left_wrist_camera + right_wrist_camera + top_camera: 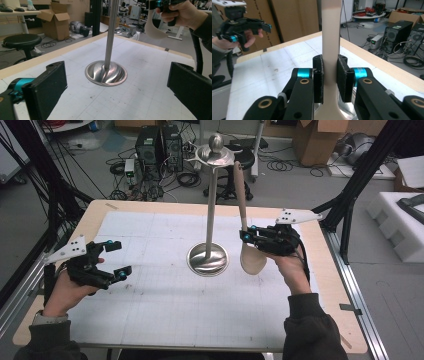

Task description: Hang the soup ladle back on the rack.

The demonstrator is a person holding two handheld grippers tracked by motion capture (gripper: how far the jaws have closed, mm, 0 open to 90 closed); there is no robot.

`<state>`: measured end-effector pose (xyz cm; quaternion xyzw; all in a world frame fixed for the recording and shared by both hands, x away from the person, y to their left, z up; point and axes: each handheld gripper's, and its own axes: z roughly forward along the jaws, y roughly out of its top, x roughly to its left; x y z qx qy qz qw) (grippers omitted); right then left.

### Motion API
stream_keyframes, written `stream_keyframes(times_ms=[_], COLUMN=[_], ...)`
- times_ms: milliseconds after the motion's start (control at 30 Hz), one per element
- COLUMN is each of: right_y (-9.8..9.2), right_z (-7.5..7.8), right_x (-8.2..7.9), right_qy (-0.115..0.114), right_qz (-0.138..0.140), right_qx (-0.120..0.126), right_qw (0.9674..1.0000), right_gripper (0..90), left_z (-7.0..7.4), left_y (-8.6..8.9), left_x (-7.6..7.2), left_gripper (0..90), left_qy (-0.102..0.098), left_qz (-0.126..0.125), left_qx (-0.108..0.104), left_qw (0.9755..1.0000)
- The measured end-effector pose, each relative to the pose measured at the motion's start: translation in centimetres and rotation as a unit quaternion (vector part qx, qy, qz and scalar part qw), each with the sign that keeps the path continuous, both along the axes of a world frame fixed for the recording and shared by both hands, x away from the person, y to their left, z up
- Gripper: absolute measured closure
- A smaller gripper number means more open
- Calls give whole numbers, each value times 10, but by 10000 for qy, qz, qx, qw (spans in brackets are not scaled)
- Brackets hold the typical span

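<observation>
The right gripper (pixel 248 234) had its jaws clamped on the neck of a pale wooden spoon (pixel 244 220), held just right of the steel stand (pixel 209 255); the left gripper (pixel 116 259) waited with jaws wide and empty. The spoon stood nearly upright, bowl down by the mat (pixel 150 310), handle tip near the stand's top disc (pixel 216 154). Hanging it likely called for a steady vertical lift, keeping the handle clear of the pole.

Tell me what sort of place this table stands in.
Most likely a lab or workshop: desktop computer towers and loose cables lie on the floor, cardboard boxes stand open, and the gridded table sits inside a black frame.
</observation>
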<state>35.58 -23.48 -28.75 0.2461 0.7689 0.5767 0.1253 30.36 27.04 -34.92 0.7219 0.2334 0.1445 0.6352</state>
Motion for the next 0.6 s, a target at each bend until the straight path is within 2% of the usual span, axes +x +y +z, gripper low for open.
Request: stream_keyframes(times_ms=[600], right_y=[26], right_z=[-8], right_x=[13], right_qy=[-131], right_qz=[-142], right_qx=[-8], right_qw=[9998], right_gripper=[778], left_z=[1], left_y=[1], left_x=[0], left_gripper=[30], left_qy=[-21], left_qz=[-2], left_qx=[-23], left_qw=[10000])
